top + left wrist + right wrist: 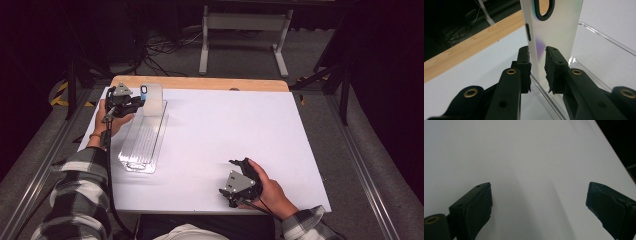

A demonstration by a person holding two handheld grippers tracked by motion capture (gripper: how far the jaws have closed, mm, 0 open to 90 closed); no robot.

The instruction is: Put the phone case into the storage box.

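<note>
A pale, iridescent phone case (556,25) with a black camera ring and a black side button stands upright at the far end of a clear acrylic tray (142,142). My left gripper (537,53) is shut on the case's lower edge, one pad on each face. From above, the left gripper (139,102) reaches in from the left to the case (153,97) at the table's far left. My right gripper (230,176) rests near the front edge. In its own view, the right gripper (539,192) stands open, nothing between its jaws but bare white table.
The white table top (235,125) has a wooden strip (200,83) along its far edge. Beyond it stand a white frame (245,30) and floor cables. The tray's clear wall (604,37) curves just right of the case.
</note>
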